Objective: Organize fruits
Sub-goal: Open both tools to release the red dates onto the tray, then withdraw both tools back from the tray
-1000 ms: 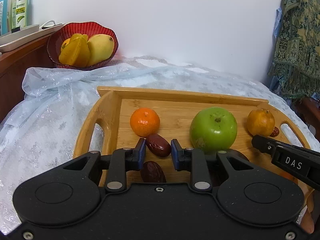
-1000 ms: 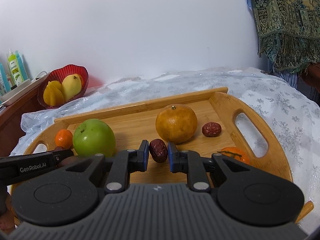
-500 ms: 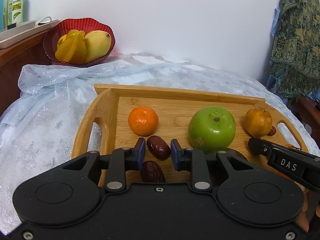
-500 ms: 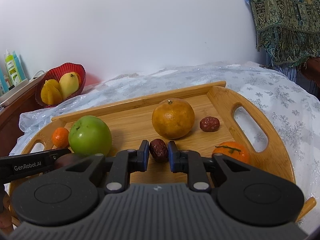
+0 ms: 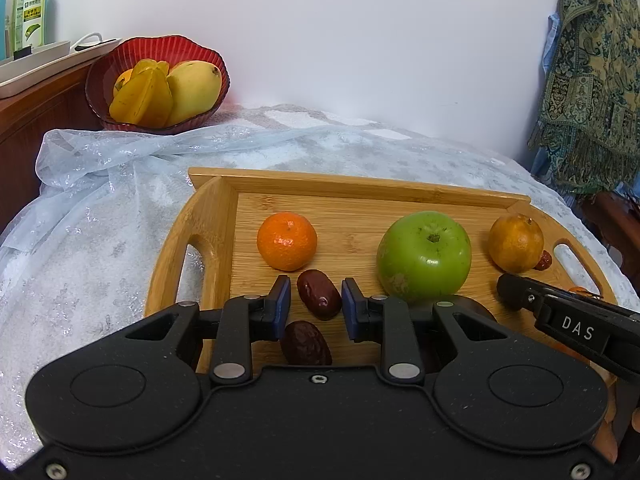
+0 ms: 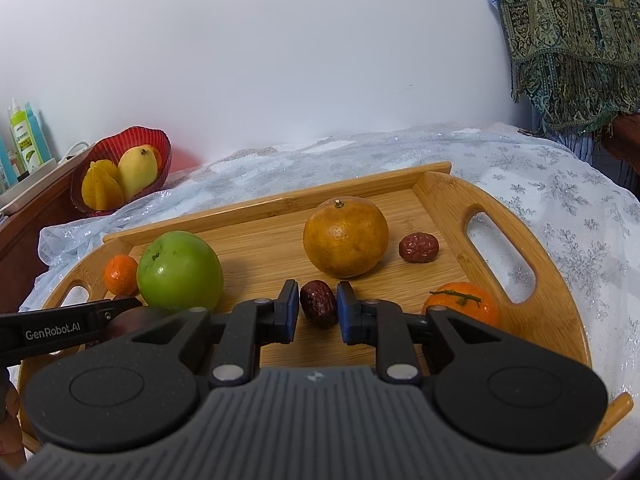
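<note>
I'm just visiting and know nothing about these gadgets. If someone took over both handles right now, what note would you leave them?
Left gripper: jaws closed narrowly around a date, apparently gripping it. A second date lies just beneath.
Right gripper: jaws opening, with the middle date between them, pads barely clear of it.
Also on the wooden tray: green apple, small tangerine, large orange, fourth date, stemmed tangerine.
The red bowl behind holds yellow fruit.
Done: nothing looks grouped yet.
Left, I'd guess: gather the dates, then sort the rest.
</note>
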The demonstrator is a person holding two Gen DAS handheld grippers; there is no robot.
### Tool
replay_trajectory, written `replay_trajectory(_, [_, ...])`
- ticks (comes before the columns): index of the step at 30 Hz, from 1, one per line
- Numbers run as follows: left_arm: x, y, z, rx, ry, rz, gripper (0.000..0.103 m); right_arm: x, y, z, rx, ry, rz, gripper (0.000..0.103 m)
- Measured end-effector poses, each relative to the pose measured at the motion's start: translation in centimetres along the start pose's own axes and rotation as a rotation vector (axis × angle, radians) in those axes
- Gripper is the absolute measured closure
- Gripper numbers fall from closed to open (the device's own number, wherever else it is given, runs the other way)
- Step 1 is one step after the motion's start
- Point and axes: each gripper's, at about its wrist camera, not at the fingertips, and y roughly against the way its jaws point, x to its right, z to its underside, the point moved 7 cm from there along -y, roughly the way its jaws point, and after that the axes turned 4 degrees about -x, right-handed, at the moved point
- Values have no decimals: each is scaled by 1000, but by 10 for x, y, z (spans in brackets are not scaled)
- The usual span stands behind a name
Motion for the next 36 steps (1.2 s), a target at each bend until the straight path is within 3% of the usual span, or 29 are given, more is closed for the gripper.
replay_trajectory(14, [1,11,5,16,-3,-2,64,4,8,-1,16,-23,-16,69])
replay_trajectory(20, [5,26,6,54,-19,5,55,0,23,-1,56,13,-19,55])
replay_trajectory(25, [8,41,6,89,-47,-2,50,-4,35,-1,91,44,-15,51])
replay_trajectory(32, [6,55,13,96,-34,15,46,-4,49,-1,133,71,2,37])
replay_trajectory(36, [5,61,21,94,-32,14,36,-2,58,0,161,77,11,27])
